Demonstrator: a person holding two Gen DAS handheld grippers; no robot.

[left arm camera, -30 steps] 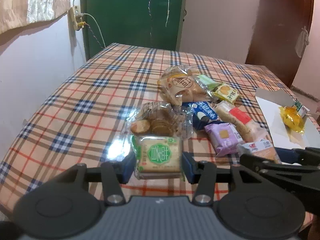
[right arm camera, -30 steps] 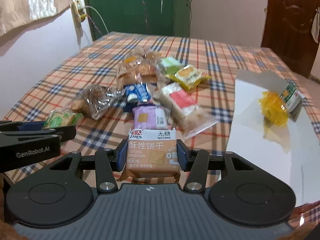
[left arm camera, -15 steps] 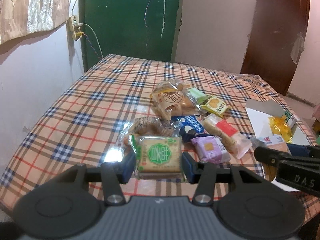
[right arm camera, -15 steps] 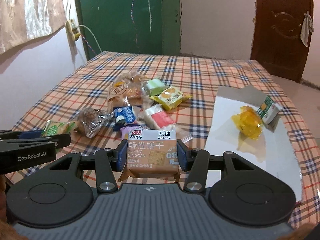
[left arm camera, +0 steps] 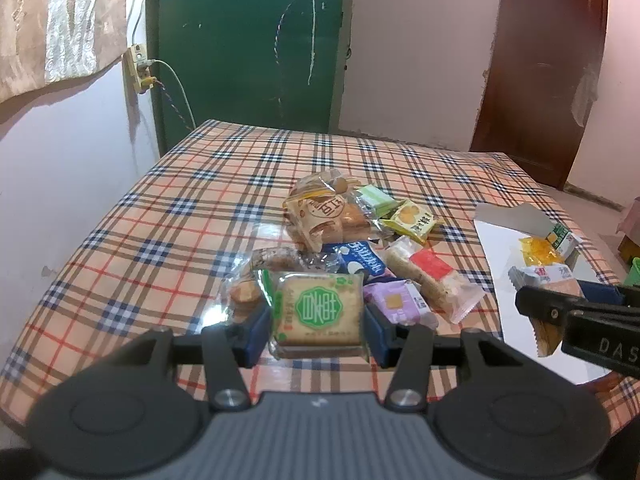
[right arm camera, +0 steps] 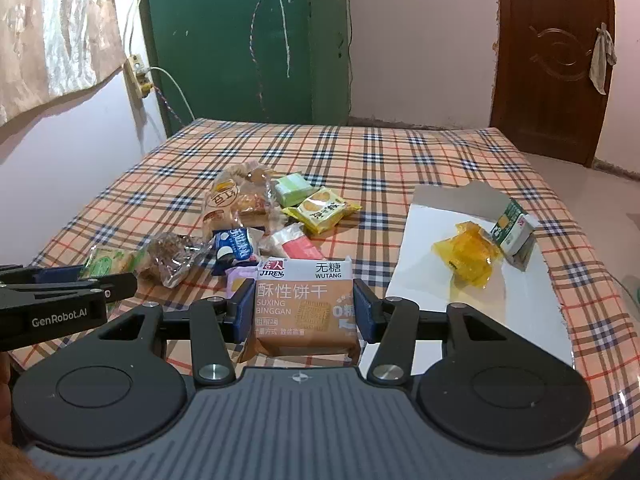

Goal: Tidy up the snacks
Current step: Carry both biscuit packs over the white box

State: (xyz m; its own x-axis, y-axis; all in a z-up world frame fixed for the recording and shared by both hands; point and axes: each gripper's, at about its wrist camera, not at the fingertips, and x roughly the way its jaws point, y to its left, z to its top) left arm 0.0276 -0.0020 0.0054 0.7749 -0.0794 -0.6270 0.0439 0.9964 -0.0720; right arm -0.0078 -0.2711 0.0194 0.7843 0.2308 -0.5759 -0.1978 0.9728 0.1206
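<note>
The left gripper [left arm camera: 316,318] pinches a green-label biscuit pack [left arm camera: 317,311] by its sides; the right gripper [right arm camera: 305,312] likewise clamps an orange biscuit pack [right arm camera: 306,308], both lifted clear of the table [right arm camera: 400,152]. The slick wrappers could slip from the pads. On the way to the white tray [right arm camera: 440,280] at two o'clock, either could clip the snack pile [right arm camera: 256,216] at eleven.

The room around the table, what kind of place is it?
Probably a plain room in a home. A table with a plaid cloth stands against pink walls, a wooden door is on the right, and a curtain hangs above a wall socket on the left.
</note>
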